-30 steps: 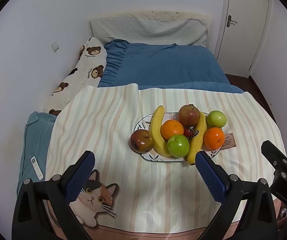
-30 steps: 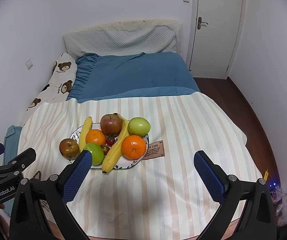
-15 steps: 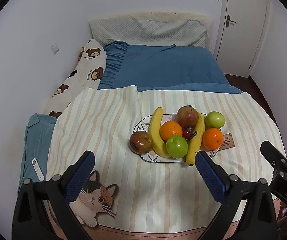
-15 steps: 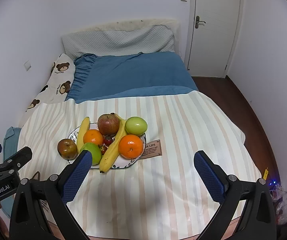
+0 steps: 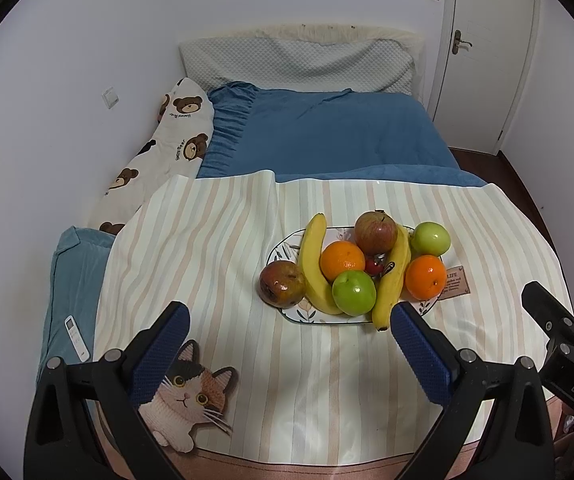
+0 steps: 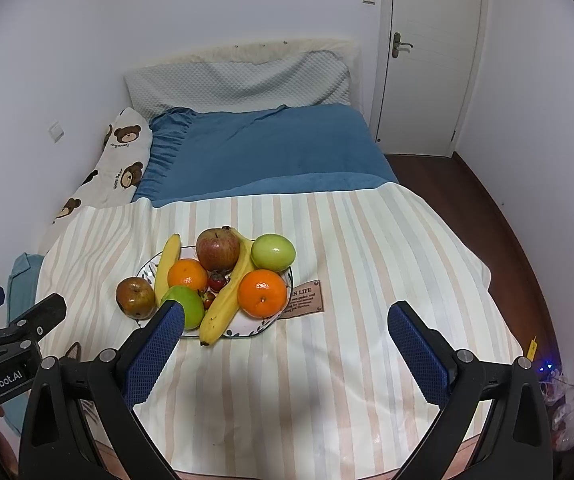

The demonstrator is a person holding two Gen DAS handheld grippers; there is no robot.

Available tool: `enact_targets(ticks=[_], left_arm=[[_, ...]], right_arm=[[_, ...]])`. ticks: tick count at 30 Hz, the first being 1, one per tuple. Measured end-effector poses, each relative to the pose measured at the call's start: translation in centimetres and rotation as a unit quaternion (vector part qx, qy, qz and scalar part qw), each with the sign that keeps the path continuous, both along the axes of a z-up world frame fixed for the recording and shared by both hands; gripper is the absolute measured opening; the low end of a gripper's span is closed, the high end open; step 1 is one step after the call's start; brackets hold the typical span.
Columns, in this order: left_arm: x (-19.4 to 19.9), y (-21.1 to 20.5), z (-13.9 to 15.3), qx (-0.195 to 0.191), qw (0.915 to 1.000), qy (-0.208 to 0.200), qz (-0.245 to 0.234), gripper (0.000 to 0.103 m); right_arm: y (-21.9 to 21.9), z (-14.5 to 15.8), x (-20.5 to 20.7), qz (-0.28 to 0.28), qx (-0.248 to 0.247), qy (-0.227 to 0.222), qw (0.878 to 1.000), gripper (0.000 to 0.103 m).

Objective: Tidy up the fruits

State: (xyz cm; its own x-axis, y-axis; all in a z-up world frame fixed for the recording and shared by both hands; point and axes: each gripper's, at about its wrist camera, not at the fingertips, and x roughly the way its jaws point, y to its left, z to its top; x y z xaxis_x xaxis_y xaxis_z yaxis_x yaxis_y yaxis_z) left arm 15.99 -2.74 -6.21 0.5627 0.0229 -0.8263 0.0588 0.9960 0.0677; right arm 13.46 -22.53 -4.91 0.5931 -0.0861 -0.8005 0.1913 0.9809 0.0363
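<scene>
A white patterned plate [image 5: 283, 250] [image 6: 273, 320] on the striped cloth holds two bananas [image 5: 314, 264] [image 6: 227, 300], two oranges [image 5: 342, 261] [image 6: 262, 293], a red apple [image 5: 375, 233] [image 6: 218, 249], two green apples [image 5: 354, 293] [image 6: 273, 252] and small red fruits [image 5: 374, 266]. A brownish apple [image 5: 281, 283] [image 6: 135, 298] sits at the plate's left edge. My left gripper [image 5: 287, 344] is open and empty, near of the plate. My right gripper [image 6: 285, 344] is open and empty, near and right of the plate.
The striped cloth [image 5: 207, 248] [image 6: 387, 264] covers the near end of a bed with a blue blanket [image 5: 327, 136]. A bear-print pillow [image 5: 159, 152] lies at left. A remote [image 5: 76, 338] rests on a blue cushion. A door [image 6: 427, 56] stands at back right.
Both grippers have drawn slightly back and shifted; the fruit plate sits a little further off in both views. Nothing was grasped; both stay open.
</scene>
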Motion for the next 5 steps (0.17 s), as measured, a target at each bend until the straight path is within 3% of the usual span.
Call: enact_targets(ticks=[5], left_arm=[[-0.01, 0.03, 0.08, -0.001, 1.0000, 0.000, 0.001, 0.103]], right_arm=[[0.04, 0.01, -0.10, 0.000, -0.001, 0.000, 1.000, 0.103]])
